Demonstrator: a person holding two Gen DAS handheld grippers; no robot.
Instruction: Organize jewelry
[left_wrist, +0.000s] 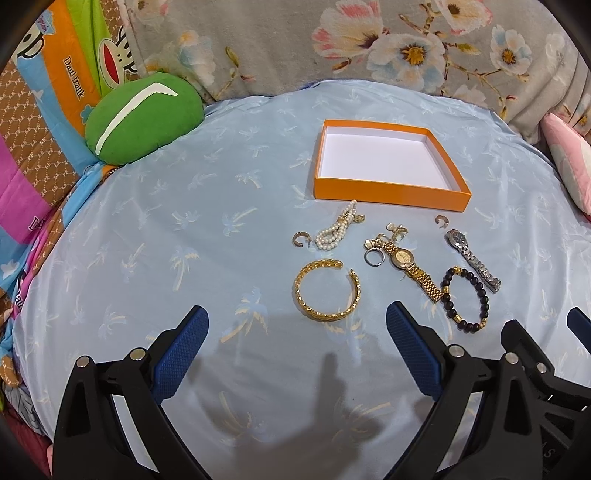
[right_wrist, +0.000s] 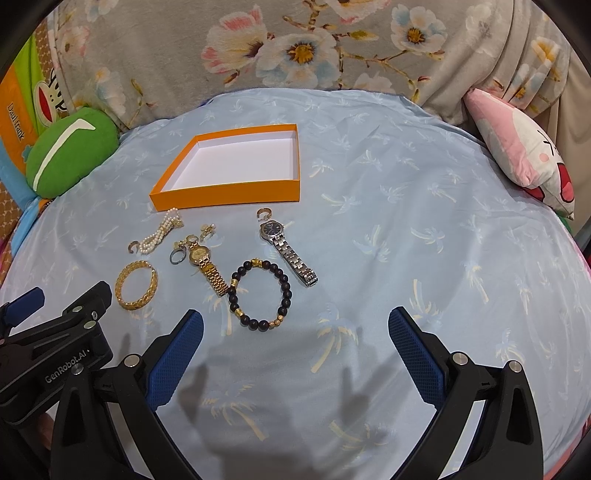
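On the bed, light-blue palm-print sheet (left_wrist: 221, 206), both views look toward the floral blanket.

Left wrist view:
- left gripper (left_wrist: 297, 325): blue-padded fingers (left_wrist: 184, 349) spread wide, nothing between them, hovering above the sheet
- shallow orange cardboard box with white inside (left_wrist: 388, 194): open, nothing in it, far side of the jewelry
- gold open cuff bangle (left_wrist: 327, 291): flat on the sheet, just ahead of the gap between the fingers
- white pearl bracelet (left_wrist: 336, 230): bunched, just in front of the box's near wall
- small gold hoop earring (left_wrist: 302, 239): beside the pearls, left of them
- gold-link wristwatch (left_wrist: 410, 267): lying diagonally, a silver ring (left_wrist: 373, 257) and small gold pieces at its top end
- black bead bracelet with gold spacers (left_wrist: 467, 299): touching the gold watch's strap end
- silver steel wristwatch (left_wrist: 472, 260): farthest right, apart from the box
- green round cushion with white stripe (left_wrist: 144, 118): at the sheet's left edge

Right wrist view:
- right gripper (right_wrist: 295, 325): fingers (right_wrist: 413, 350) likewise wide apart, holding nothing
- black bead bracelet (right_wrist: 260, 293): closest item, just ahead of the near-left finger
- silver watch (right_wrist: 288, 251), gold watch (right_wrist: 207, 266), bangle (right_wrist: 136, 286), pearls (right_wrist: 162, 230): all on the sheet, none in the orange box (right_wrist: 229, 192)
- left gripper's body (right_wrist: 55, 332): visible at lower left
- pink printed pillow (right_wrist: 524, 155): right edge of the bed
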